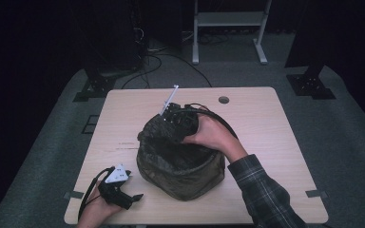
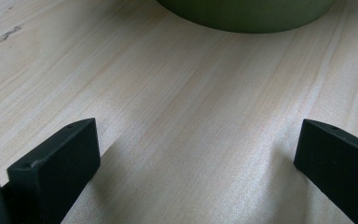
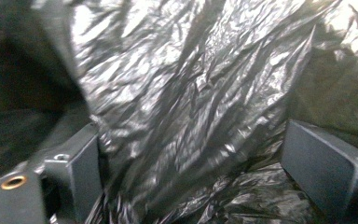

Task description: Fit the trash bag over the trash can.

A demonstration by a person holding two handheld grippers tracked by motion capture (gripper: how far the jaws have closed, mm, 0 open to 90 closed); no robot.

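A green bin (image 1: pixel 183 178) stands mid-table (image 1: pixel 266 123), lined with a black plastic bag (image 3: pixel 182 93). The right gripper (image 1: pixel 178 118) sits at the bin's far rim, jaws spread wide with bag film between them, not clamped. The left gripper (image 1: pixel 119 190) rests released just left of the bin.

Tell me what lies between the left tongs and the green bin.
Nothing: between the left tongs and the green bin runs bare wooden table. The left gripper view shows it best, with the jaws standing wide apart over the wood.
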